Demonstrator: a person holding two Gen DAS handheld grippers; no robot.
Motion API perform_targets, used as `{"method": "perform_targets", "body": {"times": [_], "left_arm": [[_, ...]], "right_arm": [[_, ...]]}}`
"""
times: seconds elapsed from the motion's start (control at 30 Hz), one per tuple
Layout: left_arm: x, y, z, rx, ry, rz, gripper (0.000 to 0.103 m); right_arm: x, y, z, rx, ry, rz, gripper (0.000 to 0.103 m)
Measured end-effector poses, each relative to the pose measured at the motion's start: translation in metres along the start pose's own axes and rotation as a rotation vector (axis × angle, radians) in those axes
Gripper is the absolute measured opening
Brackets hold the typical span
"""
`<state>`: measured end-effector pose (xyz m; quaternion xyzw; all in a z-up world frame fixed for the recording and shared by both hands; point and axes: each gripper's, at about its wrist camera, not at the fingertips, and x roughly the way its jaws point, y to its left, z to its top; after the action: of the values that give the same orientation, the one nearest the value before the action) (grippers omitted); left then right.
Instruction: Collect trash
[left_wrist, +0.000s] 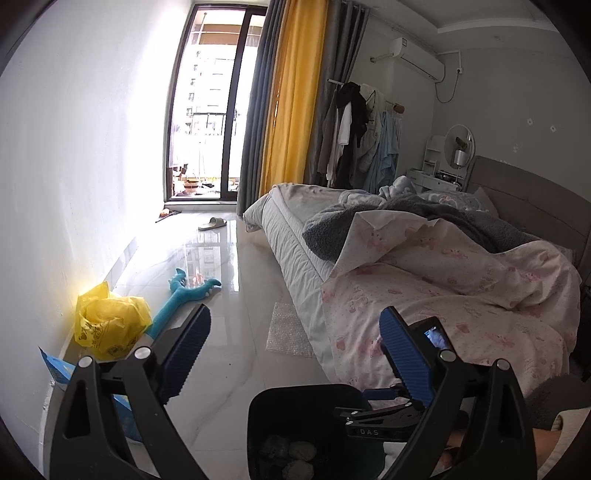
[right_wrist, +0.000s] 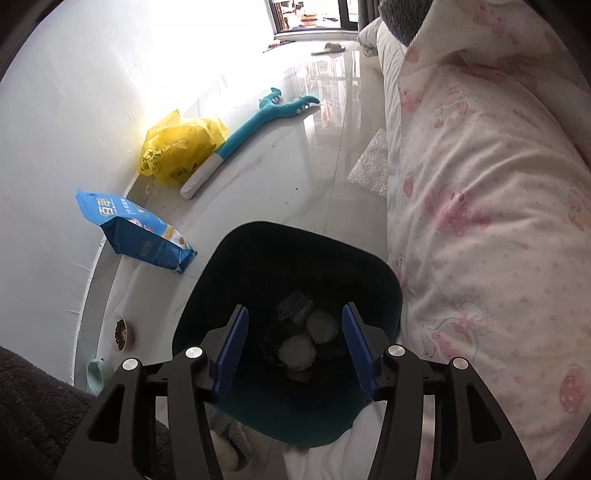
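A dark teal trash bin (right_wrist: 384, 280) stands on the floor beside the bed, with crumpled white paper balls (right_wrist: 297, 352) and a wrapper inside. My right gripper (right_wrist: 293, 349) is open and empty, held right over the bin's mouth. My left gripper (left_wrist: 295, 332) is open and empty, raised above the floor; the bin (left_wrist: 266, 406) and the right gripper sit below it. A sheet of bubble wrap (left_wrist: 290, 330) lies on the floor against the bed; it also shows in the right wrist view (right_wrist: 371, 168). A yellow plastic bag (left_wrist: 107, 321) sits by the wall.
A blue pet food bag (right_wrist: 136, 230), a teal plush toy (right_wrist: 258, 118), a food bowl (right_wrist: 121, 334) and a green bowl (right_wrist: 98, 374) line the left wall. The bed (left_wrist: 461, 295) with a pink quilt fills the right. A slipper (left_wrist: 212, 223) lies near the balcony door.
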<state>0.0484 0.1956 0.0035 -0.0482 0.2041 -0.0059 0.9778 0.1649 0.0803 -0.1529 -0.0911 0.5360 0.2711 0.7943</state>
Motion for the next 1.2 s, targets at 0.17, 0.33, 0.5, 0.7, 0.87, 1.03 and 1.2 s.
{"method": "perform_targets", "body": {"times": [0.17, 0.33, 0.5, 0.7, 0.87, 1.03, 1.2], "left_arm": [[-0.009, -0.017, 0.009, 0.057, -0.020, 0.009, 0.095], [-0.012, -0.035, 0.021, 0.068, -0.020, 0.016, 0.095], [-0.012, -0.054, 0.028, 0.063, -0.011, 0.031, 0.099], [-0.018, -0.070, 0.023, 0.065, -0.003, 0.062, 0.100], [-0.031, -0.091, 0.019, 0.063, -0.036, 0.054, 0.100], [-0.045, -0.109, 0.007, 0.079, -0.036, 0.060, 0.100], [-0.055, -0.120, 0.002, 0.098, -0.057, 0.068, 0.100]], "right_arm": [[-0.052, -0.006, 0.005, -0.012, -0.123, -0.012, 0.068], [-0.111, -0.027, 0.001, 0.008, -0.256, -0.067, 0.072], [-0.166, -0.052, -0.014, 0.019, -0.395, -0.134, 0.083], [-0.217, -0.079, -0.050, 0.049, -0.500, -0.151, 0.094], [-0.262, -0.089, -0.087, 0.068, -0.595, -0.212, 0.099], [-0.300, -0.111, -0.128, 0.112, -0.659, -0.251, 0.100], [-0.326, -0.123, -0.165, 0.110, -0.715, -0.285, 0.100]]}}
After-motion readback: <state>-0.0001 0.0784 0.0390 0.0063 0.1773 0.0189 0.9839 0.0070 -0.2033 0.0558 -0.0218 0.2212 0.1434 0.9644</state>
